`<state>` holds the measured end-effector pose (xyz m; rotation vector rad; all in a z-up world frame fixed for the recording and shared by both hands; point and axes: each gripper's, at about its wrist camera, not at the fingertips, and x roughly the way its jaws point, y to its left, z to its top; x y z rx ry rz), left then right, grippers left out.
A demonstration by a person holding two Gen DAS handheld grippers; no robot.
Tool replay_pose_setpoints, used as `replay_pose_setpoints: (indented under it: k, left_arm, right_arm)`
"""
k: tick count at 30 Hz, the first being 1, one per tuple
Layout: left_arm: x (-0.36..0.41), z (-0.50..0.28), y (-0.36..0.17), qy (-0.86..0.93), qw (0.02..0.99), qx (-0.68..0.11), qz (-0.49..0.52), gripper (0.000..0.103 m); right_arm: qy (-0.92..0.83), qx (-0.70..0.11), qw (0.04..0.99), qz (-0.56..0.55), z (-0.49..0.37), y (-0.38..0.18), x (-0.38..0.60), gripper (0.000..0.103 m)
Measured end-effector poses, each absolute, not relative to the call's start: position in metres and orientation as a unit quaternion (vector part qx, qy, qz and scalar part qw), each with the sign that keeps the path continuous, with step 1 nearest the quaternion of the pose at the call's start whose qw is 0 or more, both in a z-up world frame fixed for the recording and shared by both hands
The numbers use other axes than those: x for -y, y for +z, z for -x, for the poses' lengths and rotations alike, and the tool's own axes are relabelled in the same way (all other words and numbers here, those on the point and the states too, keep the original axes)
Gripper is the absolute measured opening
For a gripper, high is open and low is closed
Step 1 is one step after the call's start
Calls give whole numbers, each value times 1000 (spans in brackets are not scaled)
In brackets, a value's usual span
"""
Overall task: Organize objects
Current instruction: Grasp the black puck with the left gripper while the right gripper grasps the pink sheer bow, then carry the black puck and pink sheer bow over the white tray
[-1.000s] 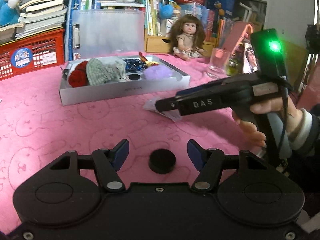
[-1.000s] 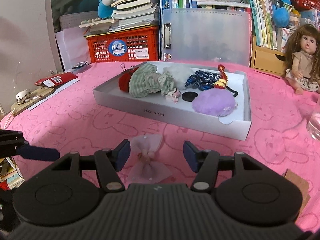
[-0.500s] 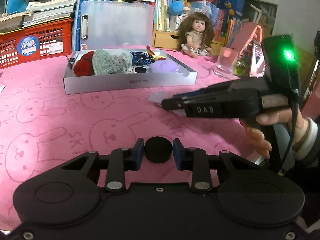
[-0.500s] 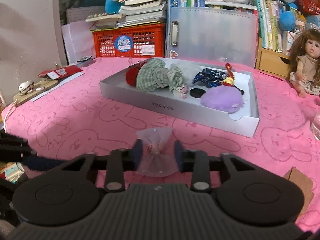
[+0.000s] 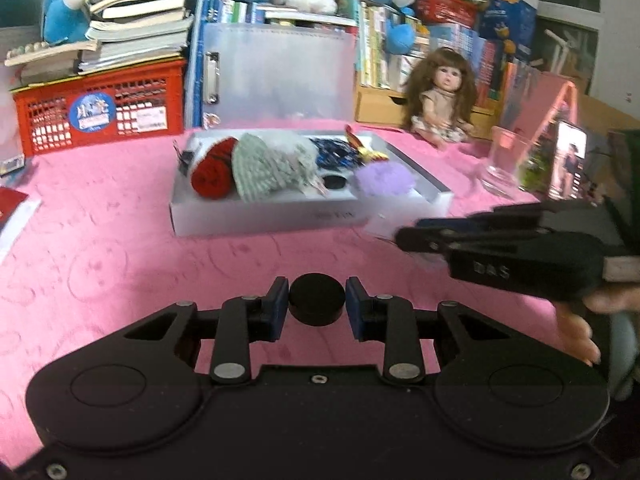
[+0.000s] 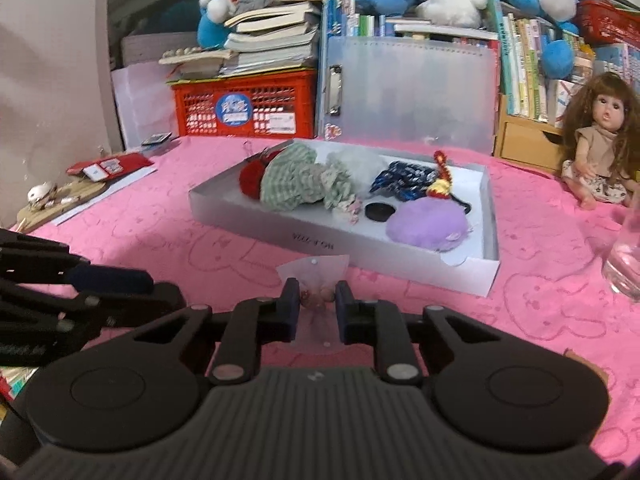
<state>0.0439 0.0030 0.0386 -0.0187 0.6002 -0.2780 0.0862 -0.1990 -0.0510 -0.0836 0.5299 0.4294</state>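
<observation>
My left gripper (image 5: 317, 304) is shut on a black round disc (image 5: 317, 299), held just above the pink cloth. My right gripper (image 6: 317, 304) is shut on a sheer pale pink bow (image 6: 314, 270) and holds it above the cloth, in front of the white tray (image 6: 332, 242). The tray (image 5: 260, 216) holds a red yarn ball (image 5: 212, 174), a green checked cloth (image 6: 296, 178), a blue item (image 6: 404, 178), another black disc (image 6: 379, 212) and a purple puff (image 6: 428, 222). The right gripper (image 5: 404, 236) shows in the left wrist view, the left gripper (image 6: 138, 278) in the right wrist view.
A doll (image 6: 600, 136) sits at the back right. A drinking glass (image 5: 502, 162) stands right of the tray. A red crate (image 6: 244, 106) with books, a clear file box (image 6: 408, 92) and plush toys line the back. Cards and a wooden board (image 6: 68, 196) lie left.
Both grippers closed, the left on the black disc and the right on the pink bow, and lifted them off the cloth. Both have moved toward the tray.
</observation>
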Motion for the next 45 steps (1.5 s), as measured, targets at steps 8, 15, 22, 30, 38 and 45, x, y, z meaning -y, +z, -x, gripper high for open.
replay_pose_setpoints:
  k: [8,15,22,30,38,45]
  left_arm:
    - [1,-93,55,-97,956,-275,13,29]
    - [6,-133,59,-78,960,-267,22,29]
    - [11,-167,54,-67,960,-270,27,29]
    - [17,-194,44,-63,959,-274,27,29]
    - [19,-211,38,-63,960,-272,25,29]
    - [19,-224,30,-56,958,-279,25,29]
  right_arm:
    - [180,-253,951,9,-106,-35,205,23]
    - [161,-249,955,-8,-130,-25,205,23]
    - [150,-253,955,-25,-156,-20,204,23]
    - [140,-269,952,-37,-181,-26,203,23]
    - [136,-285,948,-45,-200,-36,200,23]
    - [131,-291,947,-41,-210,-43,200,23]
